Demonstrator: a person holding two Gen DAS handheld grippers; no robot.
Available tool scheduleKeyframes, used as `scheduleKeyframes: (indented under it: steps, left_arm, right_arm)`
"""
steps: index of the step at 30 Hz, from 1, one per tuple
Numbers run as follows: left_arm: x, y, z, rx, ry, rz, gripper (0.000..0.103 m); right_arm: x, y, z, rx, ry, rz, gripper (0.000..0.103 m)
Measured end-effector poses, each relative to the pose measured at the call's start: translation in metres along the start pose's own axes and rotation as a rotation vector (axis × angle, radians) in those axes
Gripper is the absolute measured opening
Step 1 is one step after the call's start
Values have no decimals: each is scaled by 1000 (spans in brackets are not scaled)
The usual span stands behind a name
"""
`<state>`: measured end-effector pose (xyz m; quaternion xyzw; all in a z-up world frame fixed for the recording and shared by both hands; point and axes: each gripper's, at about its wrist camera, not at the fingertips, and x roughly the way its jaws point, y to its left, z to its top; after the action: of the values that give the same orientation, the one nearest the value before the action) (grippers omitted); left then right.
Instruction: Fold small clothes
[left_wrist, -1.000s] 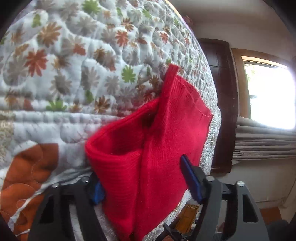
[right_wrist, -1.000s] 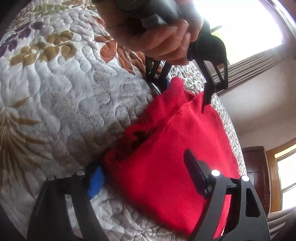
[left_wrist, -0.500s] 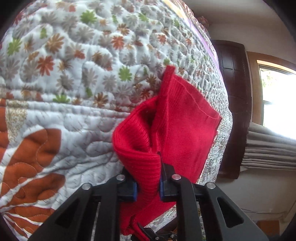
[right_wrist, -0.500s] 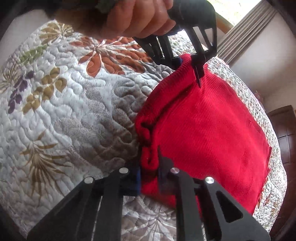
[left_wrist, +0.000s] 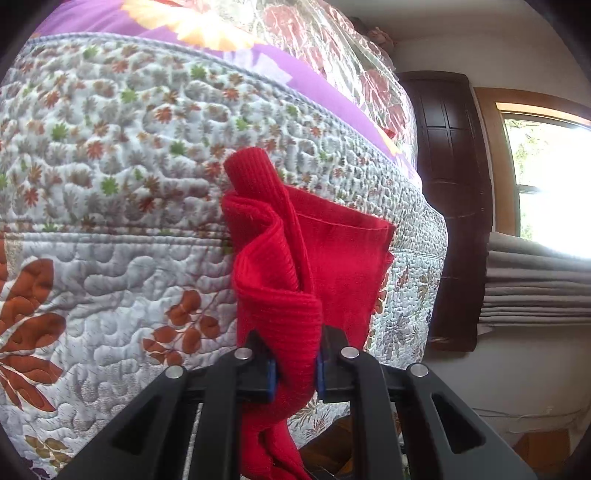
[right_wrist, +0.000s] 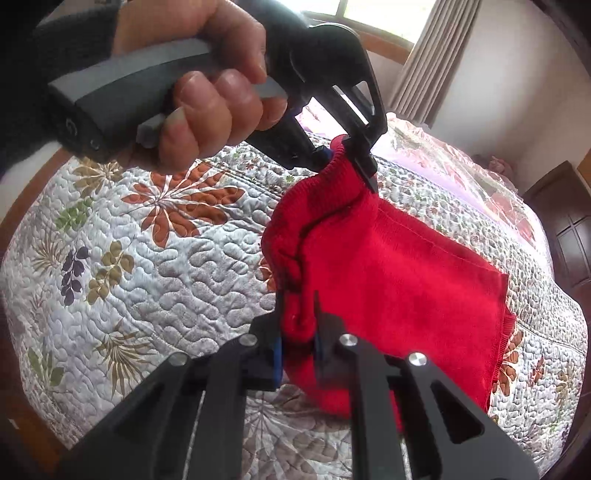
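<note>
Hand (right_wrist: 207, 92) tilts left hand-held gripper (right_wrist: 347, 157) downward; both hand-held grippers pinch red garment (right_wrist: 399, 266).

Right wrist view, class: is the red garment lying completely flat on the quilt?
No: both the left gripper and right gripper pinch the red garment, lifting a bunched edge.

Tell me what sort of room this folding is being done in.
Most likely a bedroom in a home. The red knit garment is being handled over a bed covered with a quilted floral bedspread, with a dark wooden wardrobe and a curtained window beside it.
</note>
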<state>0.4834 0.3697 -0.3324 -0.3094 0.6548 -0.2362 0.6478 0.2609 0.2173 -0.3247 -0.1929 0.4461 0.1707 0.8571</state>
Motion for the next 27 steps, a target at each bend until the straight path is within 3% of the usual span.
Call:
scheduleKeyframes:
  steps: [13,27]
  left_arm:
    - [13,-76,-3,34,-13,36,13]
    - [19,-120,-8,34,-30,89,13]
  right_arm:
    - [-39,-51,-5,76,-49,-13,10]
    - [-67,-91,-15,180,-78,-15,10]
